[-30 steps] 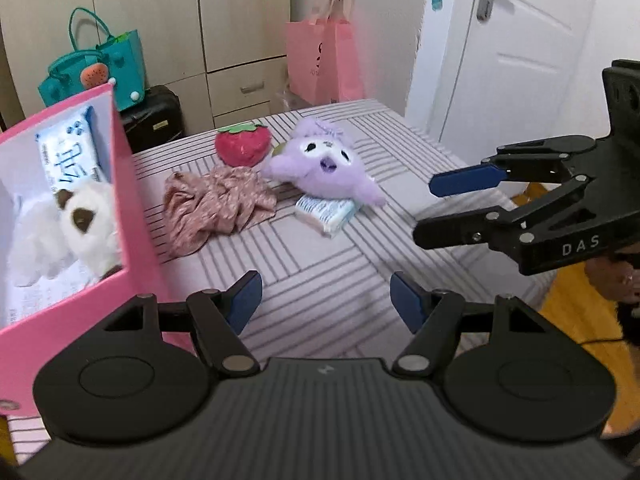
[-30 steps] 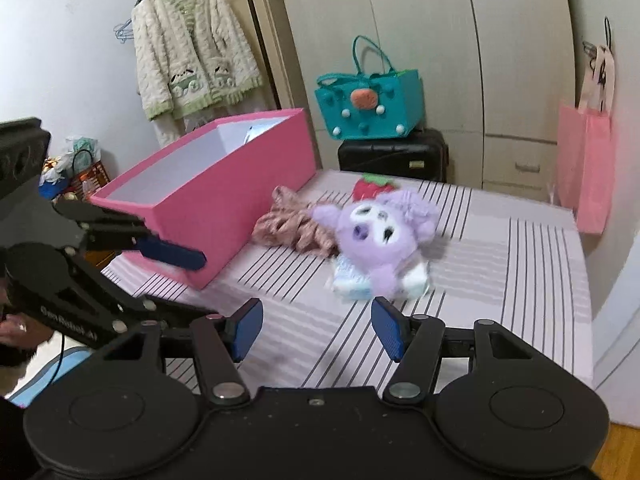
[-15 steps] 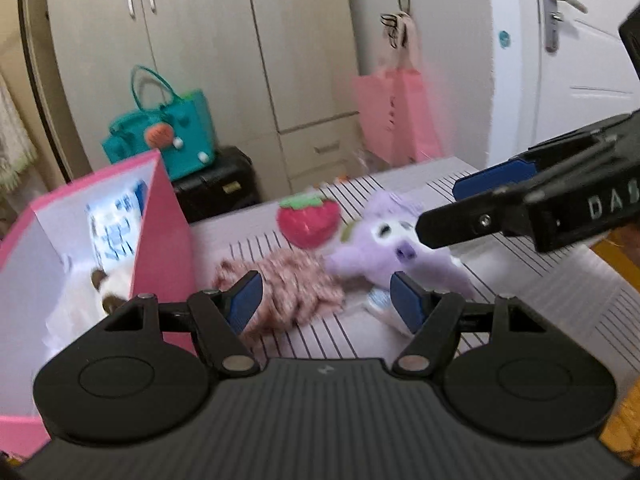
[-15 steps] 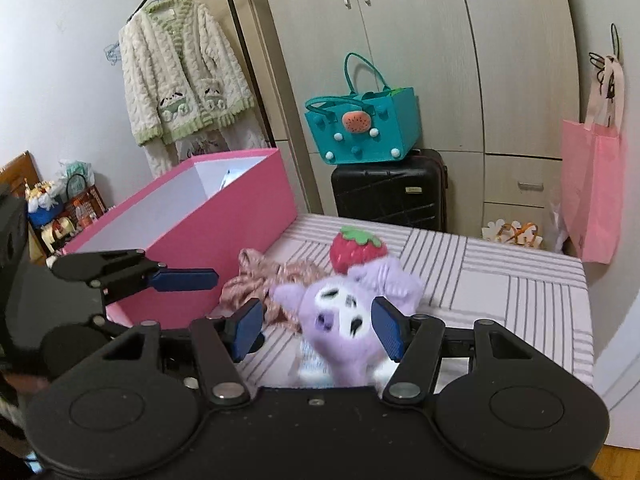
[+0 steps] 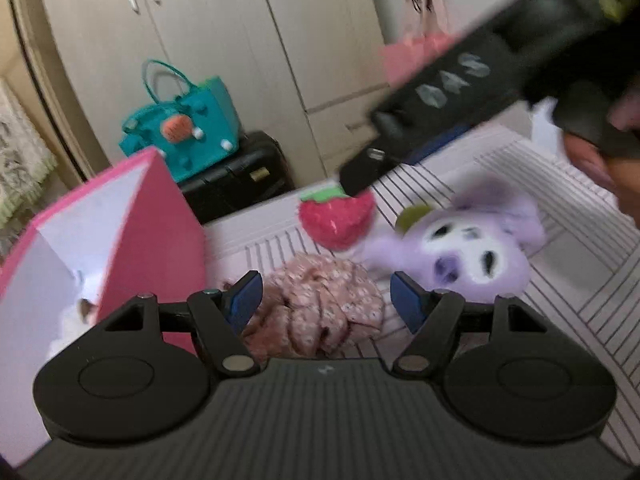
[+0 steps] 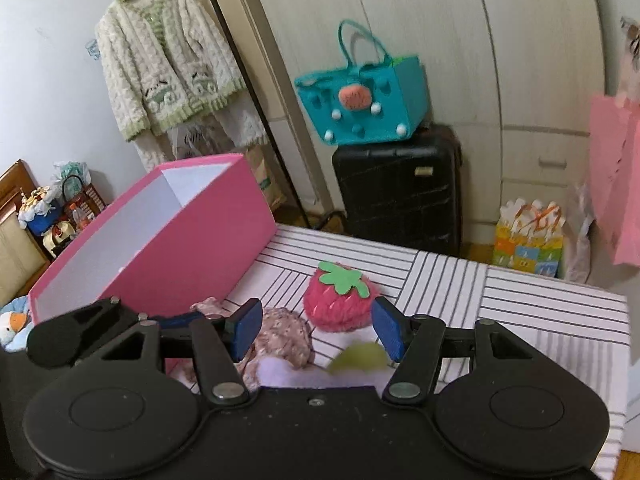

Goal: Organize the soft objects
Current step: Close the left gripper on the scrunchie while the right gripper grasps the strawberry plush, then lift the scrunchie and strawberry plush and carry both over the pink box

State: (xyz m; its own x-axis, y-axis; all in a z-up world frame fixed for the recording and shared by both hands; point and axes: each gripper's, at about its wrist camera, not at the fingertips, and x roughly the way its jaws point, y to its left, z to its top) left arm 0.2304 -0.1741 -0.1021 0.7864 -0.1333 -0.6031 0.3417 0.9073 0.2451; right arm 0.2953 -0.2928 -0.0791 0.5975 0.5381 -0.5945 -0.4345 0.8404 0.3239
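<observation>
A red strawberry plush [image 6: 340,298] lies on the striped table [image 6: 520,304], right in front of my open, empty right gripper [image 6: 318,330]. A pink floral cloth [image 5: 324,308] lies just ahead of my open, empty left gripper [image 5: 326,300]. A purple plush [image 5: 472,248] lies to the cloth's right, under the right gripper, whose body [image 5: 460,84] shows in the left wrist view above the strawberry [image 5: 336,218]. A pink box [image 6: 160,240] stands at the left; a white plush [image 5: 80,312] lies inside it.
A teal bag [image 6: 360,92] sits on a black suitcase [image 6: 400,192] beyond the table's far edge. Wardrobe doors [image 6: 440,40] stand behind. A pink paper bag [image 6: 616,184] hangs at the right. A cream cardigan [image 6: 168,60] hangs at the left.
Both grippers have moved forward and lower toward the soft objects. The right gripper now reaches over the purple plush to the strawberry. The left gripper has closed in on the floral cloth.
</observation>
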